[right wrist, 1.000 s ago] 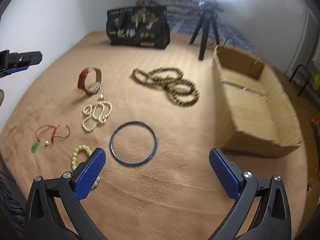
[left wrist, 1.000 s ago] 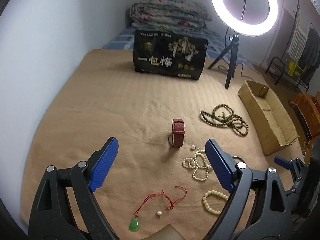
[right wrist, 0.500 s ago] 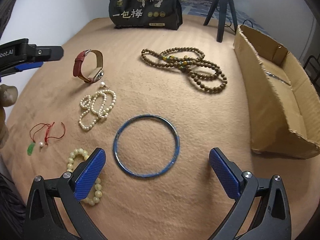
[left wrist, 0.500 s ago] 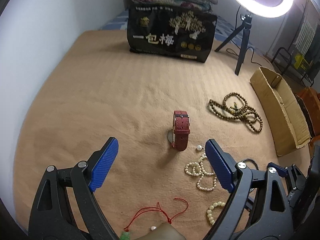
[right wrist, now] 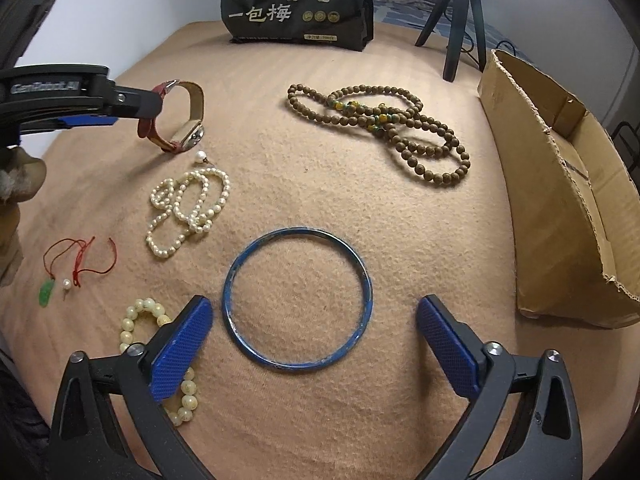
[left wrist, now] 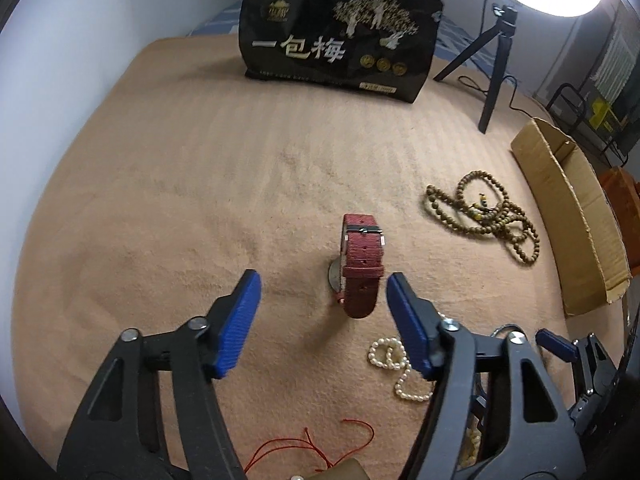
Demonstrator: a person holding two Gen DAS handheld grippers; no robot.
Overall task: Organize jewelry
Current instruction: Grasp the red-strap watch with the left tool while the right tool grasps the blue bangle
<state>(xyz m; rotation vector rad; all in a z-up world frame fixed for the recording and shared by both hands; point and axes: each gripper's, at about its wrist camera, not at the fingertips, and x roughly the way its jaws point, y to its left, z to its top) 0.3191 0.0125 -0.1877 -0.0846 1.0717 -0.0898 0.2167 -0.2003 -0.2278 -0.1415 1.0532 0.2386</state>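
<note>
A red-strap watch stands on edge on the tan blanket; it also shows in the right wrist view. My left gripper is open, its blue pads on either side of the watch's near end, not touching. My right gripper is open just above a blue bangle. A white pearl necklace, brown wooden beads, a cream bead bracelet and a red-cord jade pendant lie around.
An open cardboard box lies on its side at the right edge. A black printed bag and a ring-light tripod stand at the back. A white wall runs along the left.
My left gripper has moved forward to the watch and narrowed somewhat around it. My right gripper has moved forward and down over the blue bangle.
</note>
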